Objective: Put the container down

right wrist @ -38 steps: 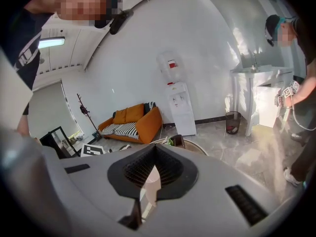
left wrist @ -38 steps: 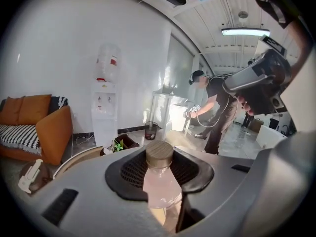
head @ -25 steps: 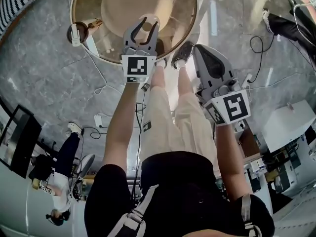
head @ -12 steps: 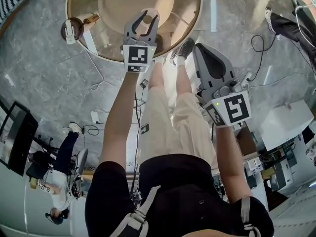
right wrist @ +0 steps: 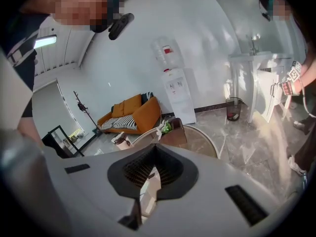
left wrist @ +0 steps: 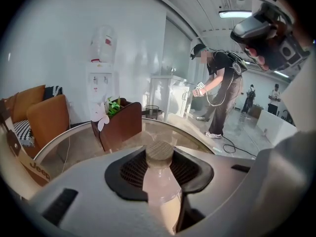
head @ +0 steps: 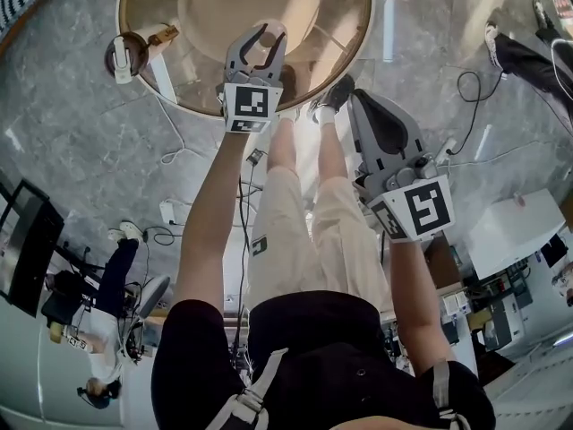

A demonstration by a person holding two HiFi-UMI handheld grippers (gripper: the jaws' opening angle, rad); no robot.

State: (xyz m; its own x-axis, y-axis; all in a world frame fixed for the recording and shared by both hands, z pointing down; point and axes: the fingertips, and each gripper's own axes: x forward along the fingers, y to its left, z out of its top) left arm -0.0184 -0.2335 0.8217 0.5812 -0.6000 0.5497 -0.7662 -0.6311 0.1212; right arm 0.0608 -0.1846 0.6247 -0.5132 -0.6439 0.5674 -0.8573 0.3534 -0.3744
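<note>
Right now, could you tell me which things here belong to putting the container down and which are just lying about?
Job in hand:
container, held by the left gripper; round glass table, the likely landing spot.

Lying about:
wooden planter box; water dispenser; orange sofa; right gripper, jaws together, empty.

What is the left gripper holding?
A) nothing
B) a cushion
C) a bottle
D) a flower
C: in the left gripper view a clear bottle with a round cap sits clamped between the pads of the left gripper.
</note>
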